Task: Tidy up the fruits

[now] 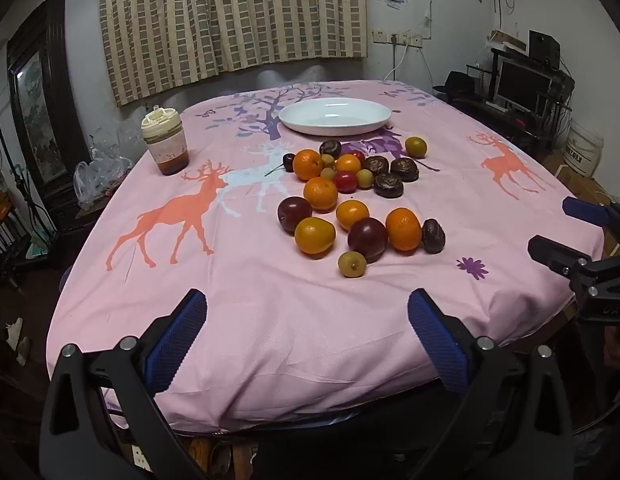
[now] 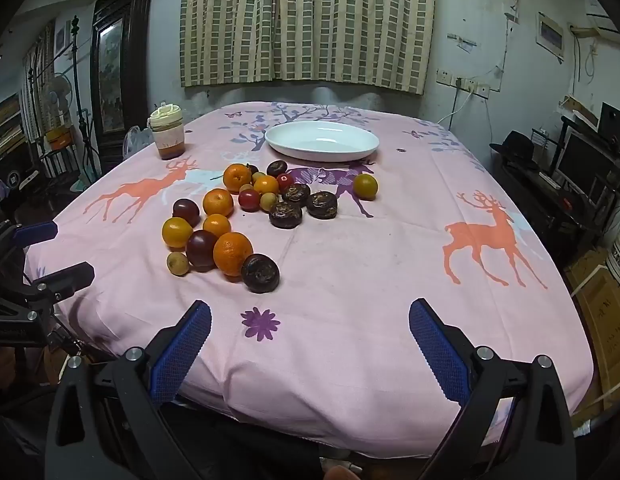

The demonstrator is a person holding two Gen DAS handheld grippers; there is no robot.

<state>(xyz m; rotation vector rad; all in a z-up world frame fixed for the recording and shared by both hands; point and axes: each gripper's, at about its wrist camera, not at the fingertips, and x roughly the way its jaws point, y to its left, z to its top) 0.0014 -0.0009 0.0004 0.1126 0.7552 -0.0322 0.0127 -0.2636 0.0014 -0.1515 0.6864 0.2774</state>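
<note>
A pile of fruit lies mid-table on a pink deer-print cloth: several oranges (image 1: 403,229) (image 2: 232,253), dark plums (image 1: 367,239) (image 2: 202,249), small yellow and red fruits (image 1: 352,264), and dark brown water chestnuts (image 1: 433,235) (image 2: 260,273). An empty white plate (image 1: 334,115) (image 2: 321,141) sits behind the pile. My left gripper (image 1: 308,308) is open and empty above the near table edge. My right gripper (image 2: 310,316) is open and empty, also at the near edge, to the right of the left one (image 1: 557,228). The left gripper shows at the left of the right wrist view (image 2: 58,252).
A lidded jar (image 1: 165,141) (image 2: 167,134) stands at the far left of the table (image 1: 270,320). Curtains hang behind. A dark framed cabinet stands at left, and a monitor, shelves and boxes at right.
</note>
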